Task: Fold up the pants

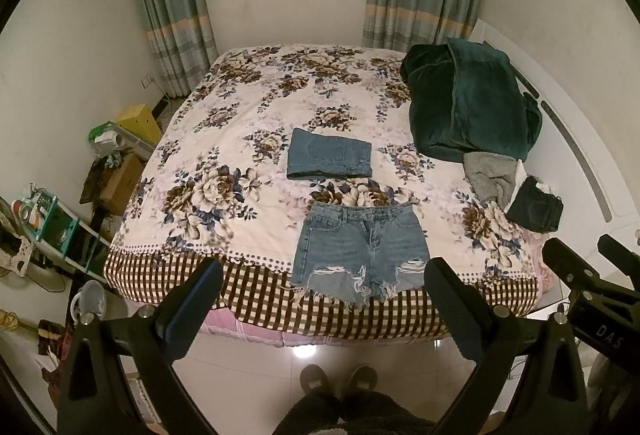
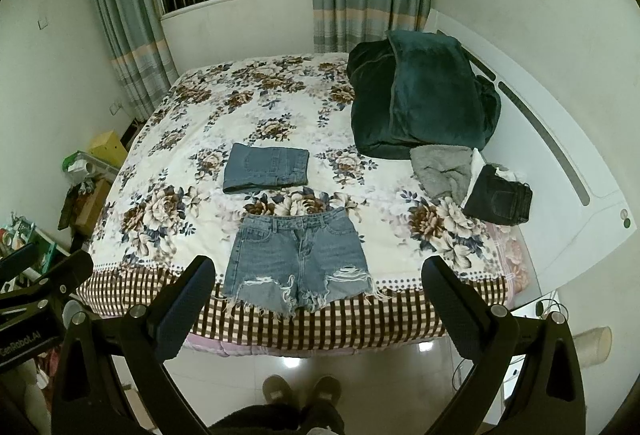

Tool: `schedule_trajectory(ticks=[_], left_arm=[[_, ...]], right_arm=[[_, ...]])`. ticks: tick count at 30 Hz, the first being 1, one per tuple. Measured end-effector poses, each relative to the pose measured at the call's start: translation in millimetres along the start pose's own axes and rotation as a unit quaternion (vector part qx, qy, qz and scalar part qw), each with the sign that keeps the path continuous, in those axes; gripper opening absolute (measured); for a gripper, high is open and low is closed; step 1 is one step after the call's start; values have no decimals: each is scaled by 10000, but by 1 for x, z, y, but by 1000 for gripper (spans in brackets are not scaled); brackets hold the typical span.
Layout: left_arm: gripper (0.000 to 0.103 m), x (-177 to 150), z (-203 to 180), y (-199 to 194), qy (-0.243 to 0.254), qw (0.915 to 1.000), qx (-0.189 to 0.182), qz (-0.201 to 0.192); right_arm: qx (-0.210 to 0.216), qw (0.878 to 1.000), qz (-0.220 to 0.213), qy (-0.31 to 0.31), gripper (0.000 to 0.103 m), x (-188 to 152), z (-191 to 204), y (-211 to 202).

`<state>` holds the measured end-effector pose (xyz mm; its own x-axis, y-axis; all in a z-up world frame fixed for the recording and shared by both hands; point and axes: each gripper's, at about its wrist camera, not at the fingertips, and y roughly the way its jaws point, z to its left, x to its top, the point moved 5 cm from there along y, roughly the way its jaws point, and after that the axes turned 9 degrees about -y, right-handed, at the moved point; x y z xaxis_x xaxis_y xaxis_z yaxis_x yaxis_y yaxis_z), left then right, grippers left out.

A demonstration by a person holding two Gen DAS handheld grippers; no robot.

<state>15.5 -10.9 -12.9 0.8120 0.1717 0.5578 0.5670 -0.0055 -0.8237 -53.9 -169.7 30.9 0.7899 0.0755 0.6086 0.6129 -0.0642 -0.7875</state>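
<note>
A pair of frayed blue denim shorts (image 1: 358, 249) lies flat and unfolded at the near edge of the bed, waistband away from me; it also shows in the right wrist view (image 2: 300, 257). A folded blue denim piece (image 1: 329, 154) lies just beyond it, seen too in the right wrist view (image 2: 266, 168). My left gripper (image 1: 324, 283) is open and empty, held above the floor in front of the bed. My right gripper (image 2: 318, 281) is open and empty beside it, also short of the bed edge.
The bed has a floral cover (image 1: 248, 107). A dark green blanket (image 1: 468, 103), a grey cloth (image 1: 490, 175) and folded dark pants (image 1: 536, 205) lie at the right. Boxes and shelves (image 1: 120, 155) stand left of the bed. My slippered feet (image 1: 338, 381) stand on the tiled floor.
</note>
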Motion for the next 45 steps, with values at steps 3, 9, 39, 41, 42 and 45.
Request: schedule_trajectory(ticks=[3, 9, 39, 41, 42, 45], left_arm=[[103, 1, 0, -1, -3, 10000, -13, -2], [103, 1, 1, -1, -13, 10000, -30, 2], [103, 21, 0, 115, -209, 9976, 659, -74], [103, 14, -10, 142, -235, 9966, 786, 73], [103, 11, -15, 154, -249, 9960, 847, 117], [103, -8, -44, 206, -356, 9926, 1081, 413]], right_arm=[[3, 10000, -3, 1, 103, -1, 0, 0], [3, 10000, -8, 9, 103, -1, 0, 0], [502, 9919, 931, 702, 103, 10, -64, 133], [642, 9900, 1079, 650, 103, 9, -78, 170], [754, 9878, 1217, 612, 103, 9, -88, 195], [1289, 9784, 1499, 606, 103, 12, -112, 264]])
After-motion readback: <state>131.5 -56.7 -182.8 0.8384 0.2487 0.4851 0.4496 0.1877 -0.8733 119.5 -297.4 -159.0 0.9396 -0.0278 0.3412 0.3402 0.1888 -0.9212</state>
